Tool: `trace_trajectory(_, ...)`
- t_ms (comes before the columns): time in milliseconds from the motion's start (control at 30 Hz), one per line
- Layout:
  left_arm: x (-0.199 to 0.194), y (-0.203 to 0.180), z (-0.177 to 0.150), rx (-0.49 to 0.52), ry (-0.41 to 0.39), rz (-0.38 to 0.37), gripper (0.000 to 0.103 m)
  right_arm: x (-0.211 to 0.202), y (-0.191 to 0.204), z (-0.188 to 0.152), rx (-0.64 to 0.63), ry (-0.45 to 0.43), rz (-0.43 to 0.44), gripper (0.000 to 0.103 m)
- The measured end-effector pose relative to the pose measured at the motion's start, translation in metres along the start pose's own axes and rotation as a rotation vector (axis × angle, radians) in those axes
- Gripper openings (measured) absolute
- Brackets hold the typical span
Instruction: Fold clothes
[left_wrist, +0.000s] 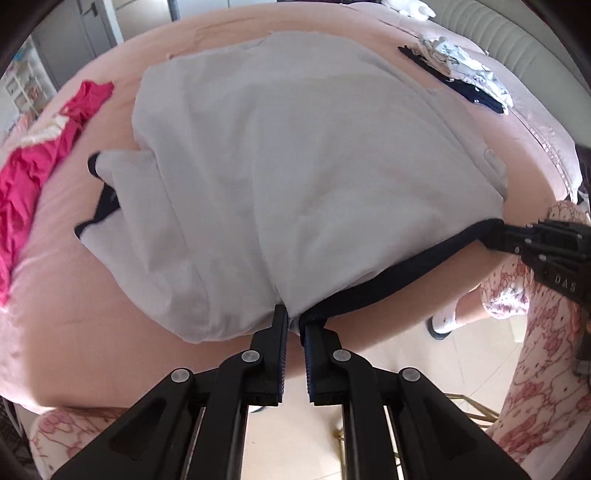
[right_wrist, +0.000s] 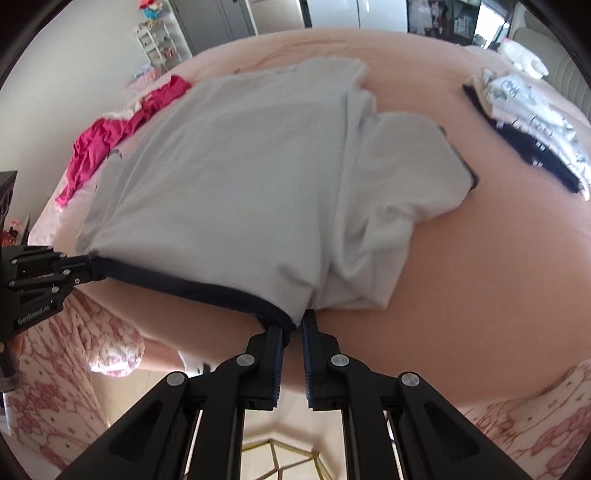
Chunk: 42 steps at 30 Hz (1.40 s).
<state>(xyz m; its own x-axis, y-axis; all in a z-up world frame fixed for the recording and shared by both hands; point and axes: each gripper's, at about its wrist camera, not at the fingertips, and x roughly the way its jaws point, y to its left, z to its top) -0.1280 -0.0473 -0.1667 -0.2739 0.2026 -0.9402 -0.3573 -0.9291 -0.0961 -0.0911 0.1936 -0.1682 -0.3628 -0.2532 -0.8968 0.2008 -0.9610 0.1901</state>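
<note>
A light grey shirt (left_wrist: 295, 166) with a navy edge band (left_wrist: 388, 273) lies spread on the pink bed (left_wrist: 110, 332). My left gripper (left_wrist: 293, 319) is shut on the near edge where the band meets the grey cloth. My right gripper (left_wrist: 496, 230) is shut on the band's other end, at the right. In the right wrist view, the right gripper (right_wrist: 295, 321) pinches the shirt (right_wrist: 240, 184) at the band (right_wrist: 192, 284), and the left gripper (right_wrist: 92, 269) holds the far left corner. The band runs taut between the two. One sleeve lies bunched at each side.
A magenta garment (left_wrist: 33, 166) lies crumpled at the bed's left side. A pile of folded clothes (right_wrist: 528, 122) sits at the far right near the headboard (left_wrist: 517, 33). The person's patterned sleeves (left_wrist: 546, 332) and the floor are below the bed's near edge.
</note>
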Motion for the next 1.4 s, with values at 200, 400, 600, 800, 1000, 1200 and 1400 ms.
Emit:
trace_trajectory(200, -0.031, 0.038, 0.001, -0.151, -0.072, -0.059, 0.052, -0.045, -0.027, 0.010, 0.109, -0.170, 0.045, 0.032)
trace_trajectory(400, -0.023, 0.098, 0.002, -0.410, -0.080, -0.085, 0.053, -0.041, -0.101, 0.023, 0.403, -0.211, 0.013, 0.051)
trace_trajectory(600, -0.003, 0.145, 0.008, -0.621, -0.076, -0.133, 0.052, 0.004, -0.132, 0.044, 0.551, -0.163, 0.116, 0.053)
trace_trajectory(800, 0.010, 0.137, 0.027, -0.651, -0.131, -0.163, 0.005, 0.024, -0.104, 0.074, 0.454, -0.128, 0.212, 0.011)
trace_trajectory(1000, -0.047, 0.150, 0.017, -0.731, -0.301, -0.160, 0.002, -0.018, -0.106, 0.077, 0.474, -0.287, 0.103, 0.004)
trace_trajectory(1200, -0.088, 0.194, -0.028, -0.851, -0.371, 0.060, 0.002, -0.061, -0.139, 0.051, 0.484, -0.352, -0.040, 0.003)
trace_trajectory(1400, -0.044, 0.207, -0.047, -0.919, -0.205, -0.239, 0.004, -0.033, -0.160, 0.021, 0.569, -0.199, 0.022, 0.005)
